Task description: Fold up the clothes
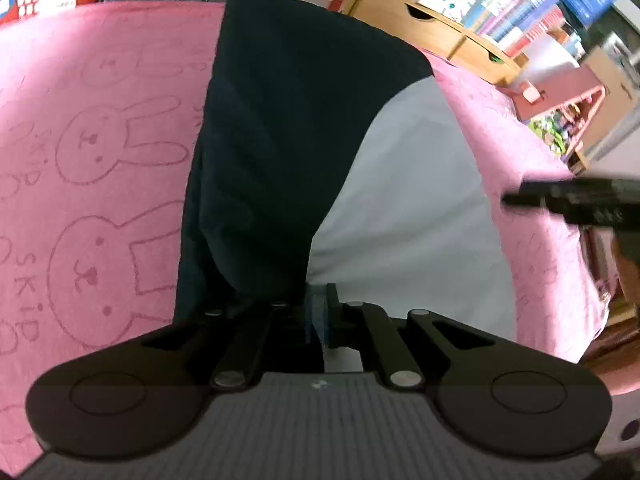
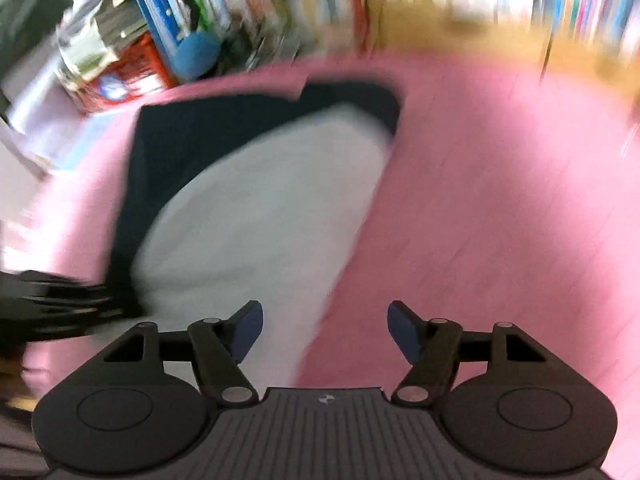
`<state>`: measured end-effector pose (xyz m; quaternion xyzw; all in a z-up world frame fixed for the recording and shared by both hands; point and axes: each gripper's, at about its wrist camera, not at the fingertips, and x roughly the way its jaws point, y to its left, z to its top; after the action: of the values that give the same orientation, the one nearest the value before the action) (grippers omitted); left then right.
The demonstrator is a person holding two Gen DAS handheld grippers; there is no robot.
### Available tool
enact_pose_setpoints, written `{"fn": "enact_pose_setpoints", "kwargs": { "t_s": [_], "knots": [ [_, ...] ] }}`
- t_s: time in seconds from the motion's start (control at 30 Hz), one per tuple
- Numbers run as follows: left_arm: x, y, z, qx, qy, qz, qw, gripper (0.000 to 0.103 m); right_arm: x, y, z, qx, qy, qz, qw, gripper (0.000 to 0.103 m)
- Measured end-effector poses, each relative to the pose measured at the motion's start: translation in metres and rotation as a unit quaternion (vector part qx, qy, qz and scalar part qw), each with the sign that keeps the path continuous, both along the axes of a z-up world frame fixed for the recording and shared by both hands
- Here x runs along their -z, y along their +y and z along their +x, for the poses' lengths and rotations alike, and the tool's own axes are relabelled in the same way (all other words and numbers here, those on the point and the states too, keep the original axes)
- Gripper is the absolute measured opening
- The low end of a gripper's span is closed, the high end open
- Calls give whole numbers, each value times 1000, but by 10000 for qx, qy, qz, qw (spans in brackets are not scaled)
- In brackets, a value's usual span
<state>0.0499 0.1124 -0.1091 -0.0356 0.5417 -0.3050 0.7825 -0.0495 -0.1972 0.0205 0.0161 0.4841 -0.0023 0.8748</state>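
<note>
Two grippers are seen over a navy-and-white garment (image 1: pixel 320 152) spread from the near edge to the far edge of a pink rabbit-print cloth (image 1: pixel 100 152). Its near hem is pinched by the left gripper (image 1: pixel 316 312); the right gripper (image 2: pixel 324 332) hangs spread, holding nothing. A fold seems under way; a fresh grip at the right hem would be needed.

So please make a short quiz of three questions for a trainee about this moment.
1. True or false: the right gripper holds the garment.
2. The left gripper is: A) open, B) shut on the garment, C) out of view.
3. What colour is the blanket under the garment?

Key: 1 false, its jaws stand open with nothing between them; 2 B; 3 pink, with rabbit drawings.
</note>
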Motion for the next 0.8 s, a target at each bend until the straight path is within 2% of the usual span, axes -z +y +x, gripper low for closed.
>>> {"fn": "enact_pose_setpoints", "kwargs": {
  "t_s": [0.03,0.07,0.13,0.17,0.2,0.23,0.3,0.33,0.4,0.47,0.53,0.6,0.63,0.7,0.8],
  "knots": [
    [-2,1,-1,-4,12,-1,10000,15,-7,1,4,-4,-261,-474,9985,69],
    [-4,1,-2,1,16,1,10000,17,-13,5,9,-219,-525,-481,9972,67],
    [-6,-2,-4,28,11,12,10000,28,-19,19,24,-937,-878,-101,9917,59],
    [-7,-3,-5,42,9,17,10000,30,-16,36,34,-1468,-886,171,9850,50],
    [-8,-5,-7,83,-11,51,10000,34,-11,54,45,-2006,-883,437,9747,41],
    [-9,-7,-9,141,-43,101,9998,38,-4,70,57,-2433,-871,665,9637,36],
    [-9,-10,-11,185,-91,151,9997,41,20,89,87,-2860,-796,664,9526,26],
    [-9,-9,-12,165,-115,148,9997,43,38,90,106,-2821,-779,430,9552,22],
    [-9,-4,-10,44,-63,102,9999,46,66,66,143,-2131,-788,268,9735,17],
    [-10,6,-4,-174,196,-38,9996,46,65,37,164,-1316,-751,181,9883,19],
    [-12,17,3,-440,469,-216,9977,46,43,14,150,-1010,-1191,136,9876,19],
    [-20,33,17,-780,749,-588,9924,46,26,0,121,-897,-1502,140,9845,31],
    [-26,39,27,-887,833,-808,9893,46,21,-2,106,-895,-1522,130,9842,32],
    [-41,36,48,-852,735,-1152,9870,47,18,-2,74,-967,-1441,122,9848,32],
    [-56,15,84,-503,561,-1617,9840,62,39,20,43,-1249,-975,151,9873,32]
  ]
}}
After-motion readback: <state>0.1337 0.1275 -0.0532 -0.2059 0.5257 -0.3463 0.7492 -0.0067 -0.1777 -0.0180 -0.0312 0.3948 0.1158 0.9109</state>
